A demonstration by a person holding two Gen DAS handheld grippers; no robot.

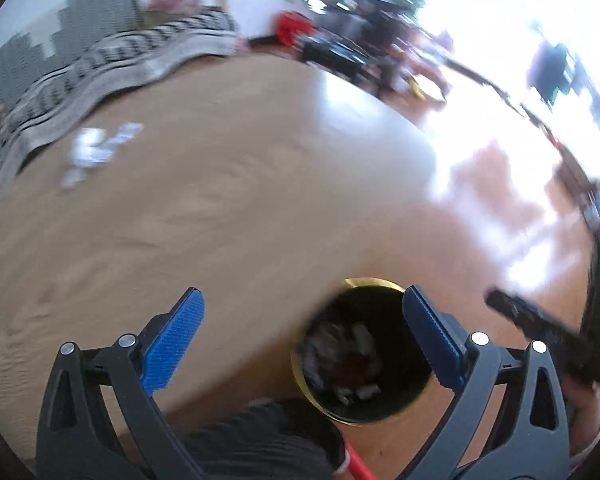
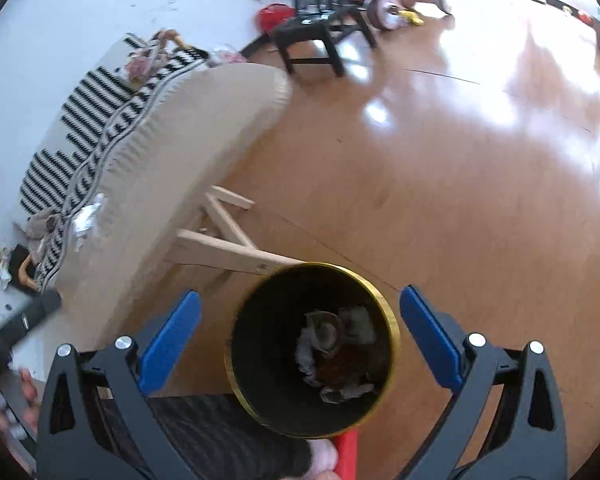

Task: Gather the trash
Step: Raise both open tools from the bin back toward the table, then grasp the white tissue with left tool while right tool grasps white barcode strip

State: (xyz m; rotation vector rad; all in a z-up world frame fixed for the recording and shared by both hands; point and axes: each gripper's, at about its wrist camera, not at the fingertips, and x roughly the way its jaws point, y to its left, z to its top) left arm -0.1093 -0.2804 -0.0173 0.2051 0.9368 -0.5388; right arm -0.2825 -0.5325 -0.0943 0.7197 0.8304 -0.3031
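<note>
Glossy wood floor, strong window glare. Beige tabletop on pale wood trestle legs, striped black/white cloth along far edge. Small black stool and pink trike far ahead, blurred.

Right gripper: blue pads wide apart, nothing clamped. Black trash bin w/ gold rim directly below, between the fingers but untouched; crumpled paper and scraps at its bottom.

Left gripper: spread wide too, empty. Same bin under its right finger. White paper scraps on tabletop, well ahead-left of left gripper, blurred.
</note>
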